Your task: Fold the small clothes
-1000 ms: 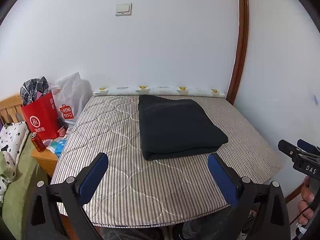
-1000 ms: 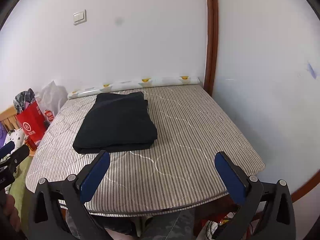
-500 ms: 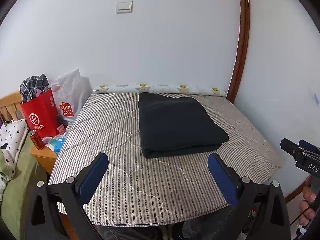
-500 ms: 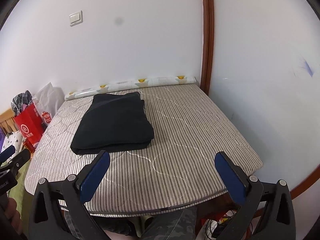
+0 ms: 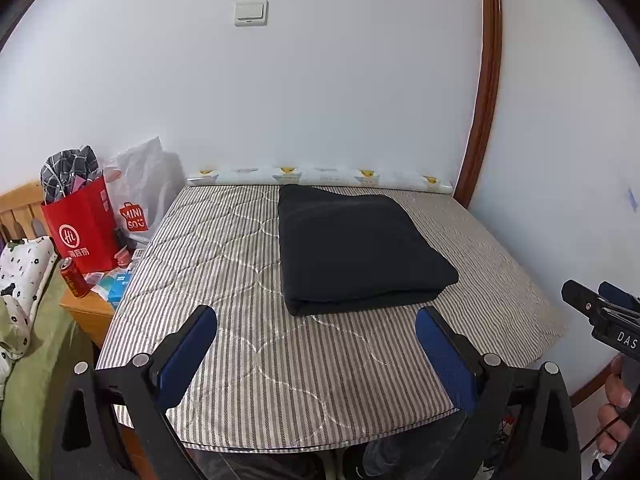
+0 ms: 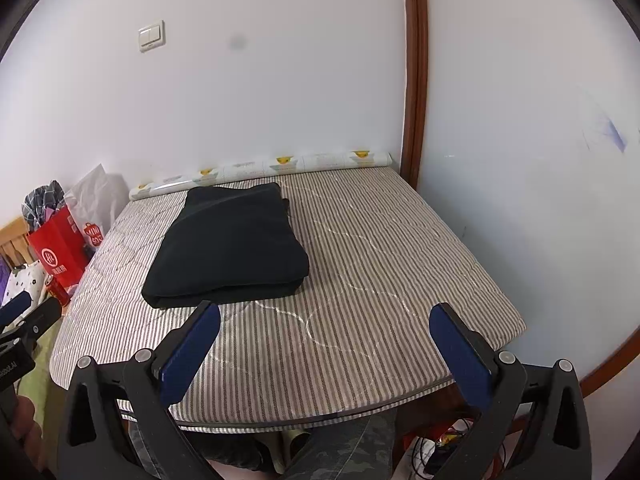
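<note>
Over the last second both views have drifted only slightly and the black garment [image 5: 360, 248] has not moved: it lies folded flat on the striped table pad [image 5: 248, 360]. The left gripper [image 5: 316, 354] and right gripper [image 6: 324, 354] hang back at the near edge, jaws spread wide and empty, so the fold looks finished.

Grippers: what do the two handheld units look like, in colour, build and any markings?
Both the left gripper and right gripper have black plastic frames with silver bolts and flat dark-blue pads. The right one's body shows white letters "DAS" in the left wrist view.
</note>
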A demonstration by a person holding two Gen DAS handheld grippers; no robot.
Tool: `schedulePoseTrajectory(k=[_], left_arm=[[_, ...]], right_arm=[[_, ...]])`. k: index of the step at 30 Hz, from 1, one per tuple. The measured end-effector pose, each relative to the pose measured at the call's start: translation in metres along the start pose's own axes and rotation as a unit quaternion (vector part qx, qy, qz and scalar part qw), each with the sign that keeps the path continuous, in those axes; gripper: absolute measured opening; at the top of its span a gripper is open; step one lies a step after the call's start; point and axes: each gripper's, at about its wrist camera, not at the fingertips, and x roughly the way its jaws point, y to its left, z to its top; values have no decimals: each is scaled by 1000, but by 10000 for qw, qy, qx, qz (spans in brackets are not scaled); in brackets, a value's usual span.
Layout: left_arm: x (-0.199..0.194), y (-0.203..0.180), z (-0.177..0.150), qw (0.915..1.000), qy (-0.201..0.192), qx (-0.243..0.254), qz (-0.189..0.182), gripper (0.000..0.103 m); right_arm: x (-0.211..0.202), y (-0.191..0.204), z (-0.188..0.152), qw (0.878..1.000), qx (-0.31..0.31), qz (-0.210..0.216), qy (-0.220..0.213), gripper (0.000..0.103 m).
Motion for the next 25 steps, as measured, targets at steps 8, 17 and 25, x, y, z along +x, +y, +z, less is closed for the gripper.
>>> schedulePoseTrajectory(k=[8, 17, 25], left_arm=[[1, 2, 0, 10000, 28, -13, 16, 100], [1, 7, 0, 10000, 52, -75, 30, 100], [2, 12, 0, 9999, 20, -113, 47, 100]], right_arm=[[0, 2, 0, 10000, 13, 12, 1, 103], [0, 4, 0, 10000, 8, 7, 0, 103], [1, 5, 0, 10000, -20, 19, 1, 103]])
